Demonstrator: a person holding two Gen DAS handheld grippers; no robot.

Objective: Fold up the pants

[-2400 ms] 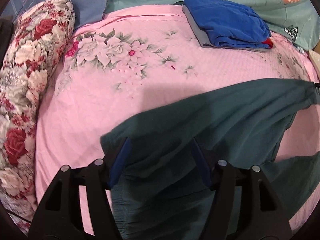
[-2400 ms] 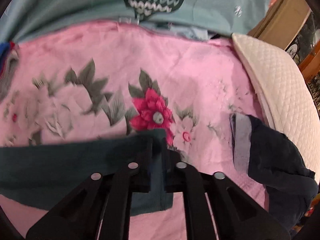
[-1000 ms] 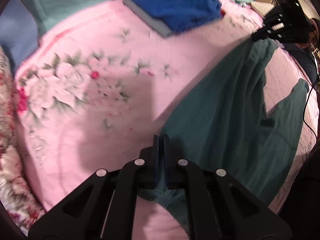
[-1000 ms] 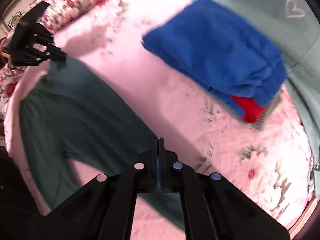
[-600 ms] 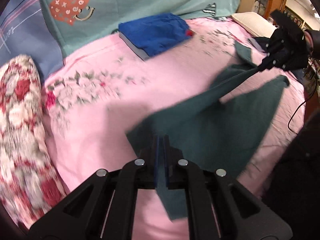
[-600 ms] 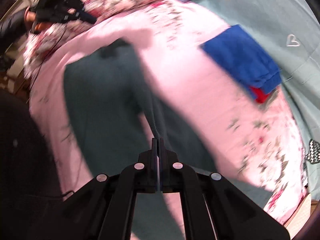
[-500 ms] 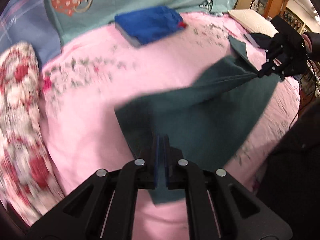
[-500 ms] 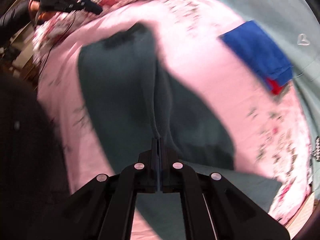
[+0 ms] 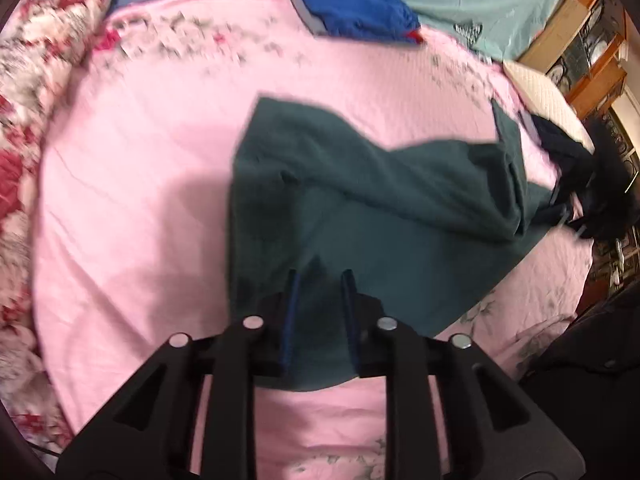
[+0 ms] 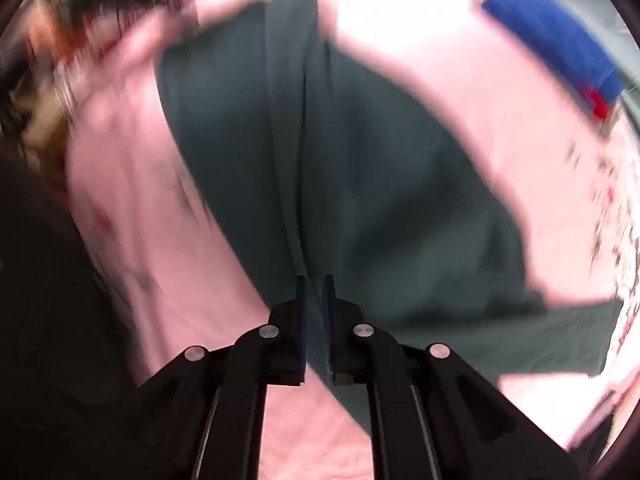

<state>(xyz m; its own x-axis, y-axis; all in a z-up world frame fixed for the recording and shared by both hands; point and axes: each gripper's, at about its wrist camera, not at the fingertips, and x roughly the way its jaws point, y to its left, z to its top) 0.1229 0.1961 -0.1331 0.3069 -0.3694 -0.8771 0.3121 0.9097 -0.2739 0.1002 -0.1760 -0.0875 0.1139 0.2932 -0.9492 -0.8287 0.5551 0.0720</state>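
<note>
Dark teal pants (image 9: 360, 184) lie spread and rumpled on the pink floral bedsheet (image 9: 132, 184). My left gripper (image 9: 320, 280) is open a little, its blue-padded fingers over the pants' near edge with cloth lying between them. In the right wrist view the pants (image 10: 340, 168) run away from my right gripper (image 10: 315, 280), whose jaws stand slightly apart with a fold of the cloth running into the gap. That view is motion-blurred. The right gripper also shows in the left wrist view (image 9: 576, 208) at the pants' far right end.
A folded blue garment stack (image 9: 352, 10) lies at the back of the bed, also in the right wrist view (image 10: 552, 48). A floral pillow (image 9: 36, 52) lies at left. A white quilted cushion (image 9: 540, 84) and a dark garment (image 9: 560, 148) lie at right.
Both grippers have lowered the pants onto the bed. Both jaws were tightly shut half a second ago and now stand apart, the left more than the right.
</note>
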